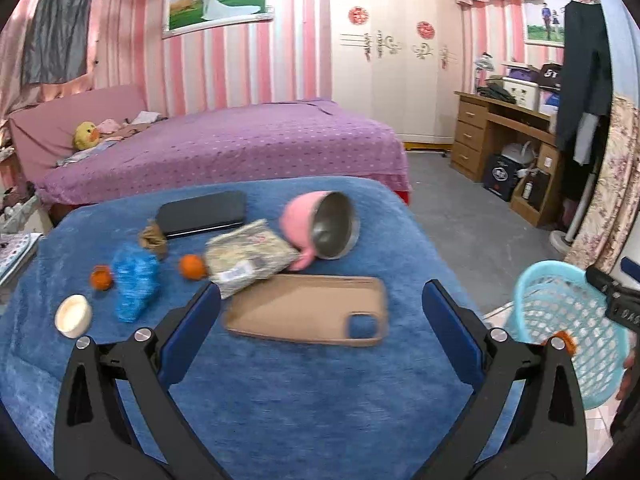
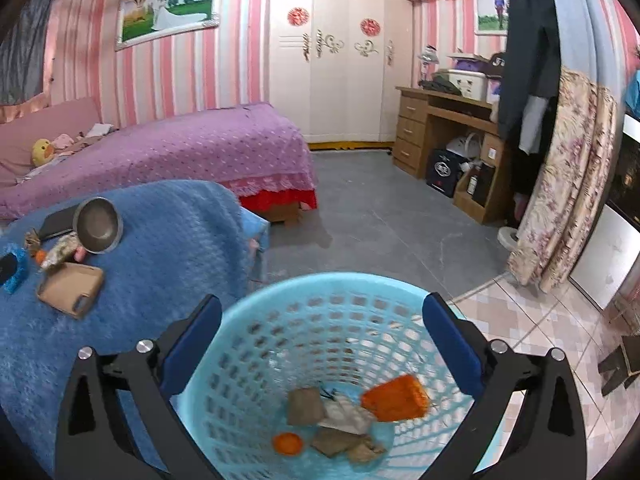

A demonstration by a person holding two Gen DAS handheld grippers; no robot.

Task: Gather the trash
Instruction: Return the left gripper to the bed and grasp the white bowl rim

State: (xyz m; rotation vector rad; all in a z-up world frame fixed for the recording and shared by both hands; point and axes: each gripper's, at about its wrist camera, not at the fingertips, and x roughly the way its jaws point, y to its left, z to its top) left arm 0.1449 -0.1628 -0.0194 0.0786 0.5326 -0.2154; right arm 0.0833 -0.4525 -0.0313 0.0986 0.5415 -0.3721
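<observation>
My left gripper [image 1: 320, 304] is open and empty above the blue-covered table [image 1: 280, 400], just in front of a tan phone case [image 1: 304, 312]. Beyond it lie a crumpled printed wrapper [image 1: 250, 254], two orange peel pieces [image 1: 191, 267] [image 1: 101, 277], a crumpled blue bag [image 1: 134, 282] and a brown scrap [image 1: 152, 236]. My right gripper [image 2: 320, 320] is open and empty over the light blue waste basket [image 2: 280, 312]. In the basket lie an orange peel piece [image 2: 396, 398], a small orange bit [image 2: 287, 443], brown scraps [image 2: 306, 406] and white paper [image 2: 348, 412].
On the table also lie a tipped pink bowl with a steel inside [image 1: 324, 228], a black phone [image 1: 202, 212] and a cream lid [image 1: 73, 315]. The basket [image 1: 568, 320] stands on the floor right of the table. A purple bed [image 1: 224, 148] is behind, a wooden desk [image 1: 504, 140] at right.
</observation>
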